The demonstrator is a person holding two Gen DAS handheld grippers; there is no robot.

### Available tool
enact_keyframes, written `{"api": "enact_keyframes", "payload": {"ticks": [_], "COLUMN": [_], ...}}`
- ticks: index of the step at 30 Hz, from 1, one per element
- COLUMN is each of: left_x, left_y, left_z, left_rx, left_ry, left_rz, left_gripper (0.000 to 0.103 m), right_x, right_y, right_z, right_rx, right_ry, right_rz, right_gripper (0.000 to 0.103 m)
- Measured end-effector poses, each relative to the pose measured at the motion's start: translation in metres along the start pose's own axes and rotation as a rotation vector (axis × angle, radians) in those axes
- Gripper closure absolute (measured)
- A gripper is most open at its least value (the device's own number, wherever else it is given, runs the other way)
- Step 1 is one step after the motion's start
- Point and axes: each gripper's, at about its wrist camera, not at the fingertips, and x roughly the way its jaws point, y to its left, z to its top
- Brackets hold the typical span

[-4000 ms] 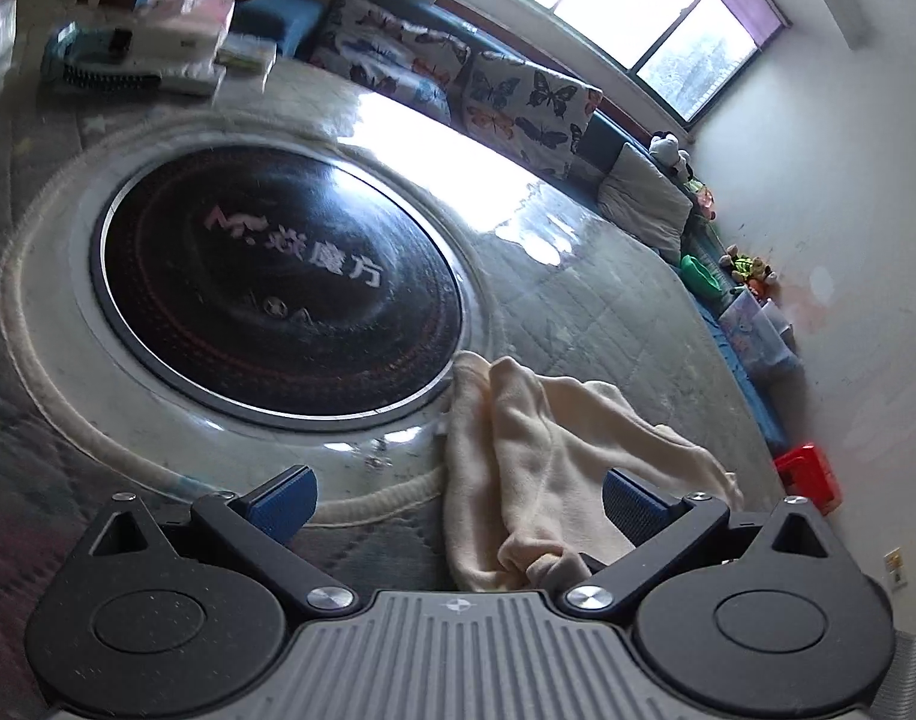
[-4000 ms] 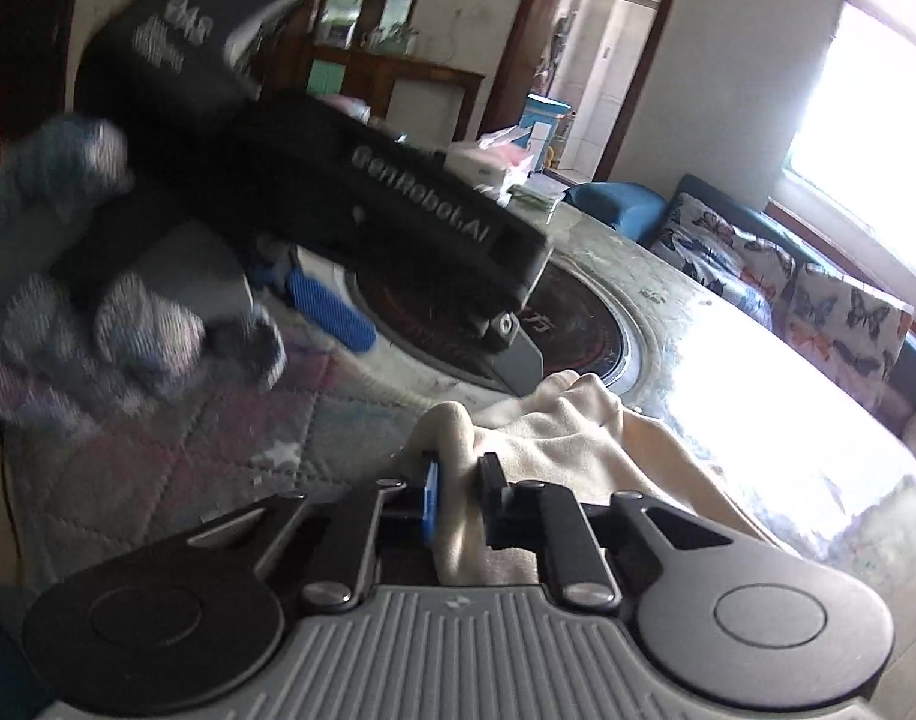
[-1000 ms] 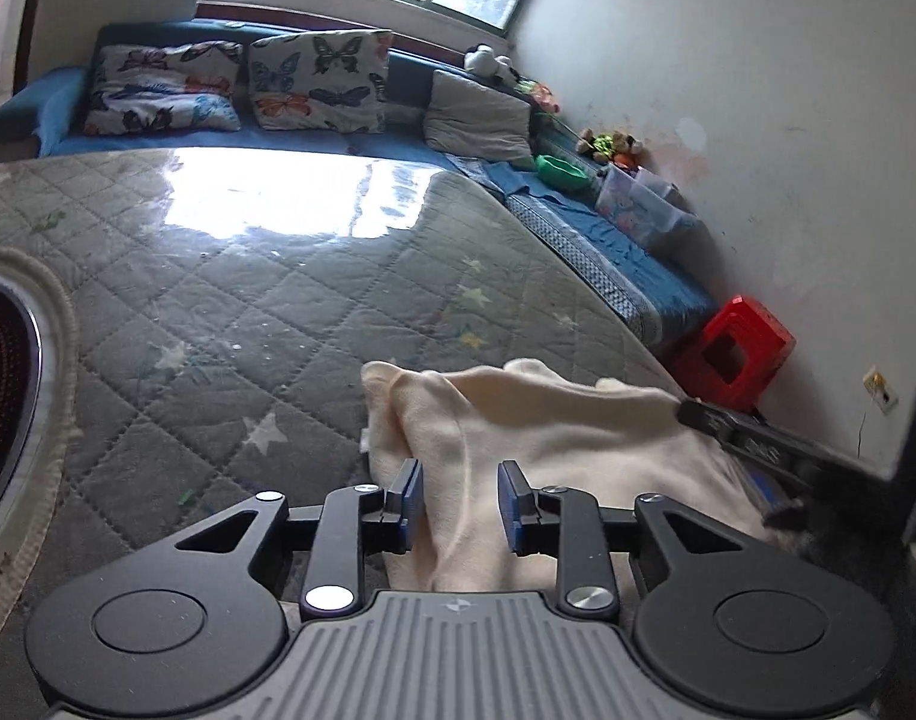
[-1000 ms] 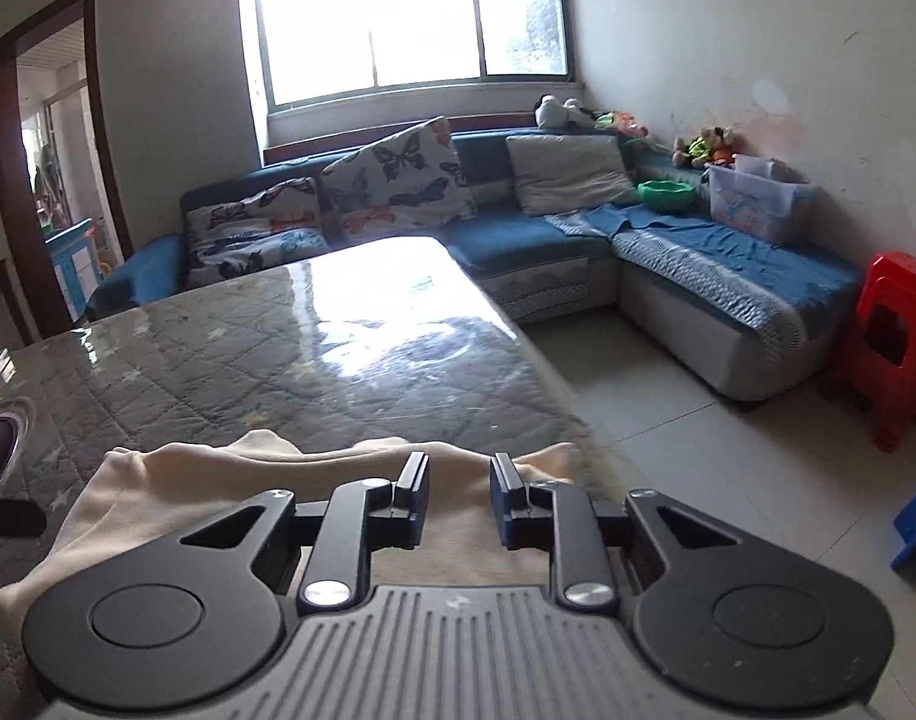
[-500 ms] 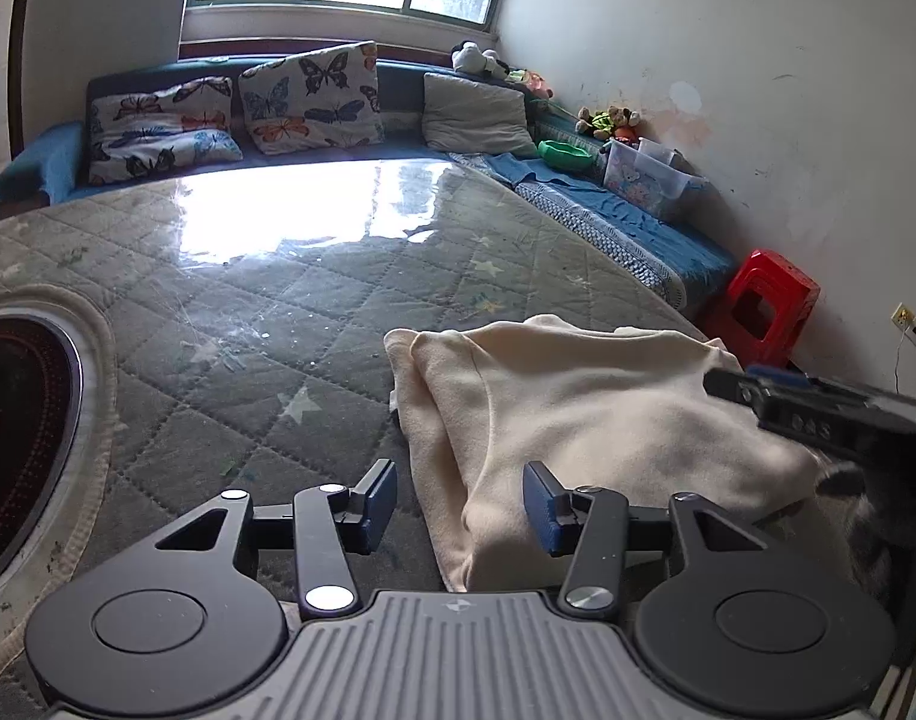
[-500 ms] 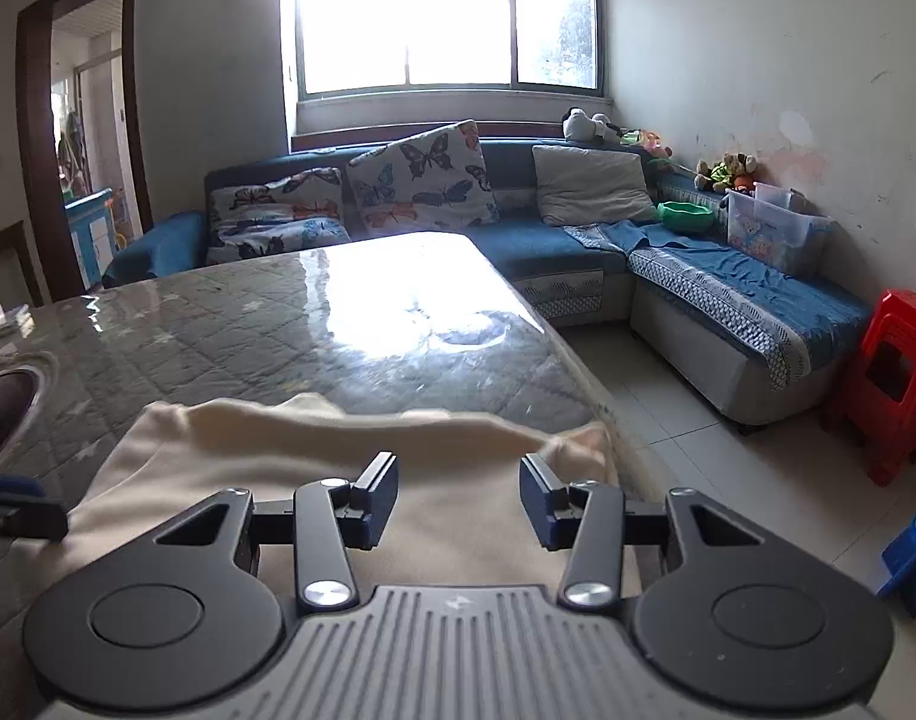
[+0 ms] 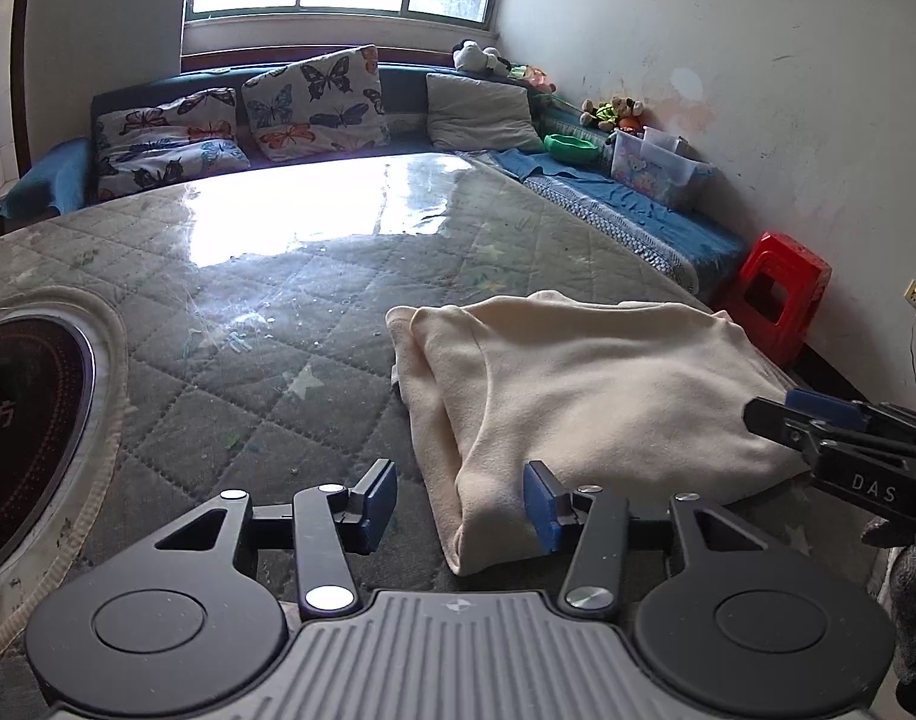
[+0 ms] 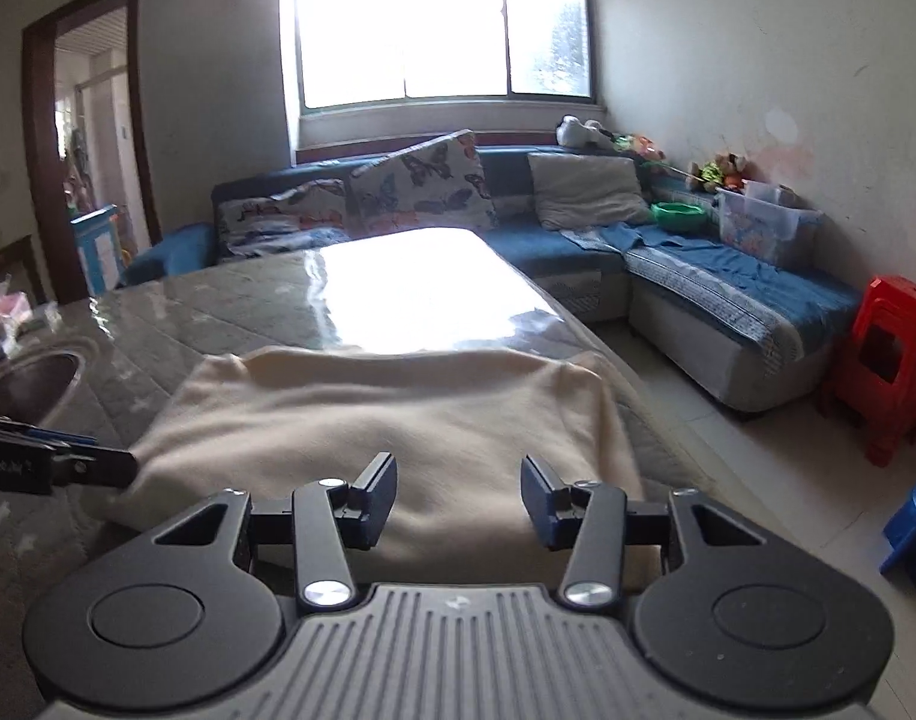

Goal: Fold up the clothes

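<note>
Left gripper (image 7: pixel 460 504): jaws parted, gripping nothing; the near corner of the cream fleece garment (image 7: pixel 583 396) lies between its blue pads untouched. Right gripper (image 8: pixel 458 501): jaws likewise apart and empty, poised above the garment's near edge.

The garment rests folded into a compact, layered rectangle at the near corner of the quilted grey table cover under clear plastic (image 7: pixel 266 312), close to the table edge. Judgement: this fold appears laid down and released; whether a further fold or squaring-up remains cannot be settled here.

Containers: a clear plastic storage box (image 8: pixel 763 219) on the blue sofa (image 8: pixel 697 276), contents indistinct; a green bowl (image 8: pixel 676 215) beside it, contents unseen.
</note>
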Motion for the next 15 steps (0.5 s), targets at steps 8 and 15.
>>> {"api": "enact_keyframes", "payload": {"ticks": [8, 15], "left_x": [-0.011, -0.027], "left_y": [0.008, 0.020], "left_z": [-0.009, -0.020], "left_rx": [0.005, 0.044], "left_ry": [0.013, 0.005], "left_rz": [0.044, 0.118], "left_gripper": [0.049, 0.033], "right_x": [0.014, 0.021], "right_y": [0.059, 0.083], "right_z": [0.010, 0.002], "right_rx": [-0.089, -0.164], "right_ry": [-0.006, 0.039], "right_rz": [0.140, 0.141], "right_gripper": [0.052, 0.037]}}
